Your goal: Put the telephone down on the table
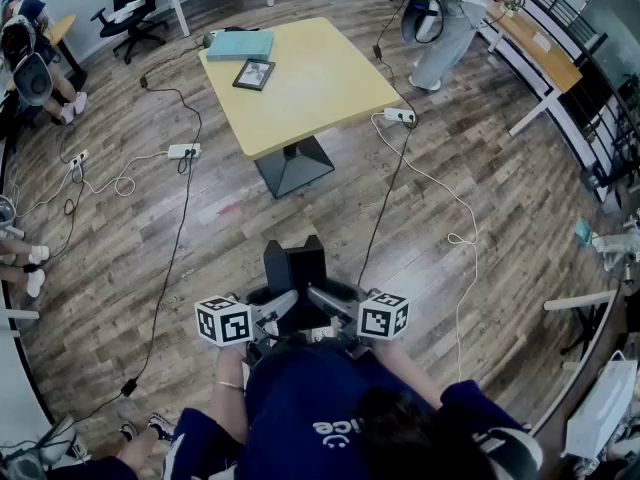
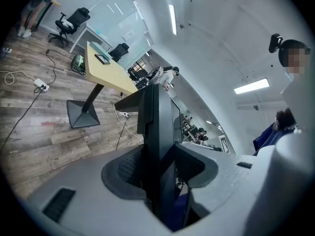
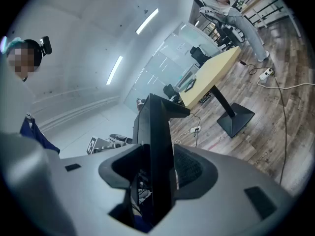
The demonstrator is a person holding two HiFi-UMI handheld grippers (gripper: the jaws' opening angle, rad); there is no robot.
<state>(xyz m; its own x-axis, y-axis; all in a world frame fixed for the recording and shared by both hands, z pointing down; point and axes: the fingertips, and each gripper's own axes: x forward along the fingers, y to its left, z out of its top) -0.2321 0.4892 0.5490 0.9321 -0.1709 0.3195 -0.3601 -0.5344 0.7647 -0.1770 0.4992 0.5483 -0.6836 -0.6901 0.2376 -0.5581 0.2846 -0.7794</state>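
A black telephone (image 1: 294,266) hangs upright over the wooden floor, close in front of the person's body and well short of the yellow table (image 1: 330,93). My left gripper (image 1: 284,304) is shut on its left side and my right gripper (image 1: 322,298) on its right side. In the left gripper view the telephone (image 2: 155,124) stands edge-on between the jaws of the left gripper (image 2: 158,167), with both pads against it. The right gripper view shows the same: the telephone (image 3: 158,132) is clamped in the right gripper (image 3: 155,170). Its lower end is hidden by the jaws.
On the table's far left corner lie a teal book (image 1: 240,45) and a dark framed picture (image 1: 254,74). Cables and power strips (image 1: 184,151) run across the floor around the table's black base (image 1: 293,167). A person (image 1: 450,23) stands at the back right, and office chairs (image 1: 130,8) stand behind.
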